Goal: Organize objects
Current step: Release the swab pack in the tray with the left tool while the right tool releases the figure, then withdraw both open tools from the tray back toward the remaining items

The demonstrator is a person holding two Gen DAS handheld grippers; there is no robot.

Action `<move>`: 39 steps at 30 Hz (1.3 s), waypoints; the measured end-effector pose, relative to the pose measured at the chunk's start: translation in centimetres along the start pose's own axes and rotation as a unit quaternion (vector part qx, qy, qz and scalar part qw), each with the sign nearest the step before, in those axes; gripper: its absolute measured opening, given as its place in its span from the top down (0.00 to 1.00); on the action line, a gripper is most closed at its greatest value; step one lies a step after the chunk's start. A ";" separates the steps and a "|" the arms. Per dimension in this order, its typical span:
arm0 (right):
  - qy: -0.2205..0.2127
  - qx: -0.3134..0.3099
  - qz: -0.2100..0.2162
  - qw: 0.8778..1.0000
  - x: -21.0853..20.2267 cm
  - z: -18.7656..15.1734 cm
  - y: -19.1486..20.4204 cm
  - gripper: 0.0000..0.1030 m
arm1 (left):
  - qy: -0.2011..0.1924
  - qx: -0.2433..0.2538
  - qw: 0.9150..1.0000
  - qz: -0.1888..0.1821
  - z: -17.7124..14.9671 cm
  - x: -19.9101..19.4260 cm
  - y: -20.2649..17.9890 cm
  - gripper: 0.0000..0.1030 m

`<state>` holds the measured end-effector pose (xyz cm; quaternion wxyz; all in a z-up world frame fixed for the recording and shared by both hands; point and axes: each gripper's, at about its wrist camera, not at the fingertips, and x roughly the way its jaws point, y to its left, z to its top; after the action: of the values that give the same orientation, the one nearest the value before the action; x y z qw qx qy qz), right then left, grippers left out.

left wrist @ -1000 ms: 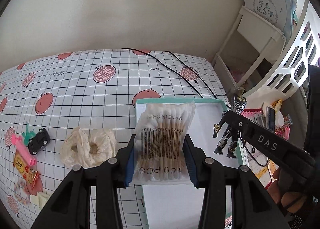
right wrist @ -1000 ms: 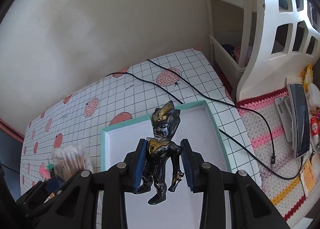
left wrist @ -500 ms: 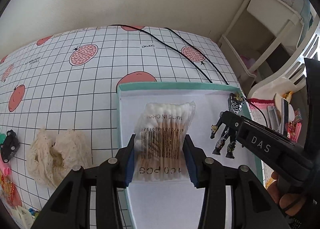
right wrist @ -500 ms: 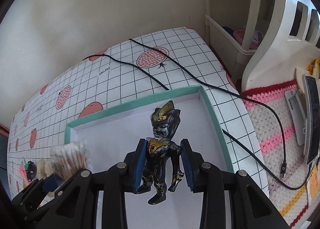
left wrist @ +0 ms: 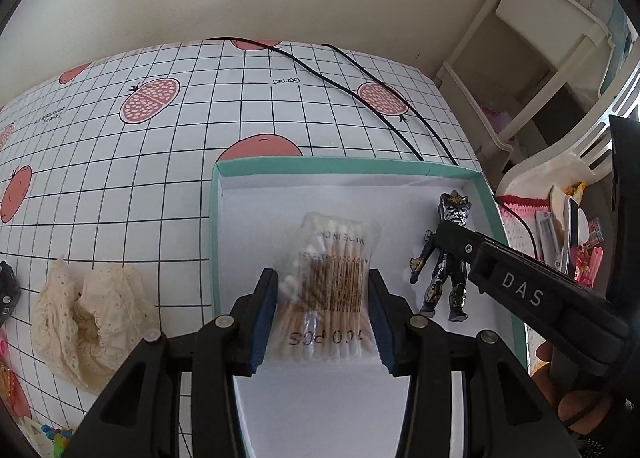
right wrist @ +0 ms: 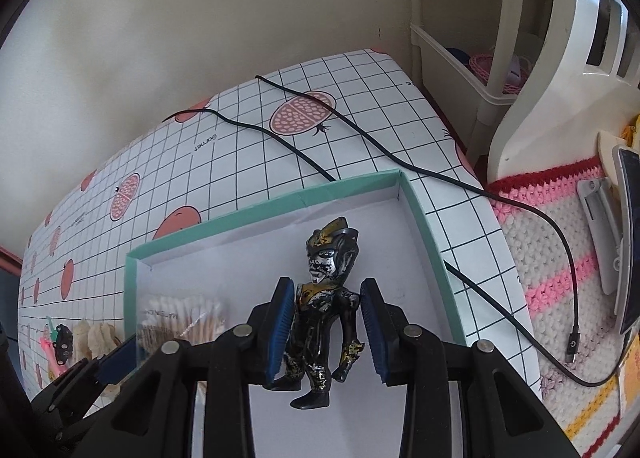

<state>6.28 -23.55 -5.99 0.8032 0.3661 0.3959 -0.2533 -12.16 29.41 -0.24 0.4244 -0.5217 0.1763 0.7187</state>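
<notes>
- Two tools w/ black arms & blue pads sit over one shallow white cardboard box w/ teal rim (left wrist: 214, 242), which lies on the desk w/ white grid-&-fruit-print cover (left wrist: 120, 186).
- Left tool (left wrist: 323, 318): partly closed, pads pressed on both sides of a clear plastic bag of wooden-stick cotton swabs (left wrist: 334, 278). Bag is inside the box, abt centre; barcode & "MADE IN CHINA" print face the left wrist cam. Can't tell if the bag's far end touches the box floor.
- Right tool (right wrist: 329, 332): jaws opening. Black-&-gold toy action figure w/ silver face (right wrist: 324, 322) is between the pads; gap shows on the 3 o'clock side, 9 o'clock pad close to or touching its arm, can't tell which.
- Figure is inside the box on its right half, head toward 12 o'clock near the far right corner. In left wrist view it (left wrist: 446, 262) is at 3 o'clock of the swab bag, apart from it.
- Cream lace fabric piece (left wrist: 86, 314) lies on the desk at 9 o'clock of the box, outside it.
- Small black toy car (right wrist: 63, 336) is beyond the lace, further toward 9 o'clock.
- Thin black cable (right wrist: 400, 162) runs across the desk past the box's far right corner onto a pink-&-white crochet mat (right wrist: 560, 282).
</notes>
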 end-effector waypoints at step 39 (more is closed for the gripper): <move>-0.068 -0.011 -0.056 0.996 -5.3 0.6 3.2 0.00 | -0.062 -0.076 0.993 0.066 1.6 -5.0 5.5 0.06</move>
<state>5.78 -21.44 -0.17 0.8167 0.3165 0.3627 -0.3183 -17.04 25.20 3.80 0.3454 -0.4938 0.1283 0.7877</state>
